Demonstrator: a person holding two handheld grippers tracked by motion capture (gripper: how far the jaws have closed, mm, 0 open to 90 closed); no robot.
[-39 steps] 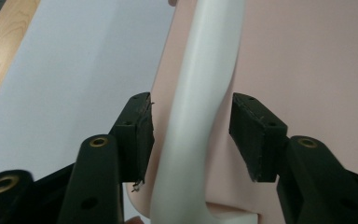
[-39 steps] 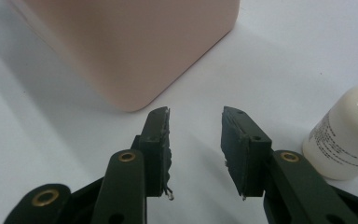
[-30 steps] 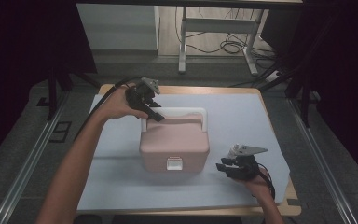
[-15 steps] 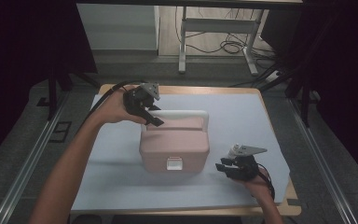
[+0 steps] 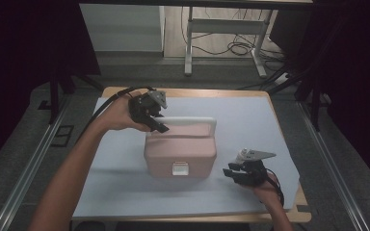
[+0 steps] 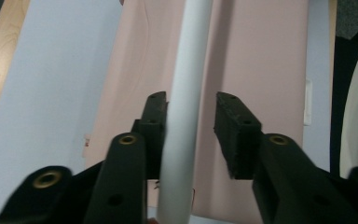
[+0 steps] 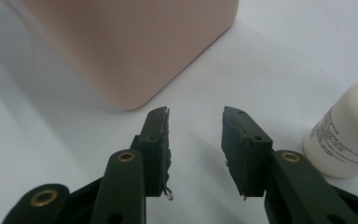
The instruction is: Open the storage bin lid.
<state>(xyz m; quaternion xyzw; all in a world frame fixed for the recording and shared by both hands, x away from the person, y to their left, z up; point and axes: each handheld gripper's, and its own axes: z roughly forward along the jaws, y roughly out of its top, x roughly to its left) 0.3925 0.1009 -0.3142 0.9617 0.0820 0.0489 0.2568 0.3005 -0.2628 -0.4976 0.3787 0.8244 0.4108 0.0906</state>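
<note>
**Two grippers, one handle: closing squarely on the white bar**

Two black jaws of the left gripper (image 6: pixel 189 135) have just been closing around the round white plastic handle (image 6: pixel 182 112) of the pink rounded-corner plastic box (image 5: pixel 180 151); one pad is seen against the bar, the other is separated from it by a gap, so no firm grip is made yet. For a sound hold, the bar should be centred between the pads before the squeeze is completed, and the lift kept vertical. The box is placed mid-table on the pale blue mat (image 5: pixel 250 120). The right gripper (image 7: pixel 193 140) is held open and empty beside the box's near corner, with a small white labelled bottle (image 7: pixel 342 140) close by.
</note>
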